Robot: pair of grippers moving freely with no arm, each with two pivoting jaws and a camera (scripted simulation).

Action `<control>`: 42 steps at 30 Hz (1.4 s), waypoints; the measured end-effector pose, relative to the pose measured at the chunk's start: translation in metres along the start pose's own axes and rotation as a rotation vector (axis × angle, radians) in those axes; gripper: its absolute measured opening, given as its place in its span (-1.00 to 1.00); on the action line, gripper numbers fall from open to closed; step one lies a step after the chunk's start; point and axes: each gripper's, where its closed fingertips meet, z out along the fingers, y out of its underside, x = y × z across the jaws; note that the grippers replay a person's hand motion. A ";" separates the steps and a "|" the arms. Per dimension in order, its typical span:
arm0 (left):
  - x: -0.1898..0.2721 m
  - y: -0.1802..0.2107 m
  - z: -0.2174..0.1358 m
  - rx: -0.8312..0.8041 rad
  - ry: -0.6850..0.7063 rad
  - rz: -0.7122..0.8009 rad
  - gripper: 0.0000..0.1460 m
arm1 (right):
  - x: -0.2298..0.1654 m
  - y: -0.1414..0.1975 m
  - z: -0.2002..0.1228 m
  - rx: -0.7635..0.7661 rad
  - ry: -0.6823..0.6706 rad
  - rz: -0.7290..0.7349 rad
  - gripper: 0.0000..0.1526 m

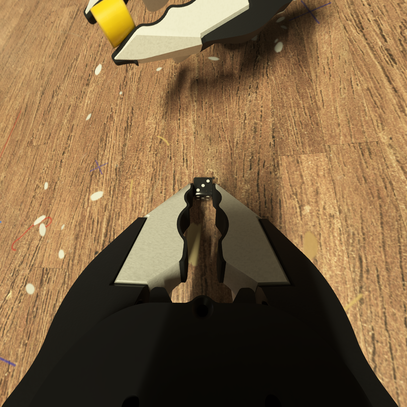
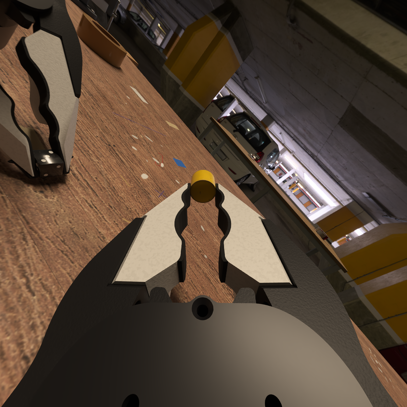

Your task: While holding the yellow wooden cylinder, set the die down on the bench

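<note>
My left gripper is shut on a small black die with white pips, held at the fingertips low over the wooden bench. In the right wrist view the same gripper points down at the left, and the die sits at or just above the bench surface. My right gripper is shut on the yellow wooden cylinder and holds it above the bench. In the left wrist view it shows at the top with the cylinder between its fingers.
A brown wooden ring-shaped block lies at the far end of the bench. The bench edge runs diagonally just beyond the cylinder. Paint flecks and pen marks dot the wood. A second table and parked cars stand beyond.
</note>
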 end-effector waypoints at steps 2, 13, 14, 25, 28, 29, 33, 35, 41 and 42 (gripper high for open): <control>-0.001 0.001 0.000 -0.007 0.001 -0.010 -0.78 | -0.001 -0.001 0.000 0.004 0.001 -0.012 -0.72; -0.004 0.004 -0.001 -0.016 0.008 -0.056 -0.77 | -0.002 0.000 0.000 -0.001 -0.007 -0.019 -0.72; -0.004 0.004 -0.001 -0.016 0.009 -0.057 -0.77 | -0.002 0.000 0.000 -0.001 -0.007 -0.019 -0.72; -0.007 0.004 -0.003 -0.002 0.012 -0.098 -0.57 | -0.002 0.000 0.000 0.000 -0.006 -0.017 -0.72; -0.010 0.003 -0.009 0.030 0.024 -0.141 -0.51 | -0.001 0.000 0.000 0.001 -0.005 -0.011 -0.72; -0.012 0.001 -0.012 0.058 0.023 -0.144 -0.50 | -0.001 0.000 0.000 0.002 -0.004 -0.010 -0.72; -0.030 -0.004 -0.034 0.190 -0.049 -0.163 -0.54 | -0.001 0.000 0.000 0.005 -0.005 -0.005 -0.72; -0.051 0.002 -0.052 0.229 -0.158 -0.208 -0.57 | -0.001 -0.001 0.000 0.006 -0.005 -0.003 -0.72; -0.127 0.050 -0.136 0.334 -0.636 -0.493 -0.72 | 0.002 -0.001 0.003 0.010 0.005 0.029 -0.72; -0.139 0.061 -0.151 0.343 -0.713 -0.540 -0.75 | 0.002 -0.001 0.004 0.010 0.006 0.041 -0.72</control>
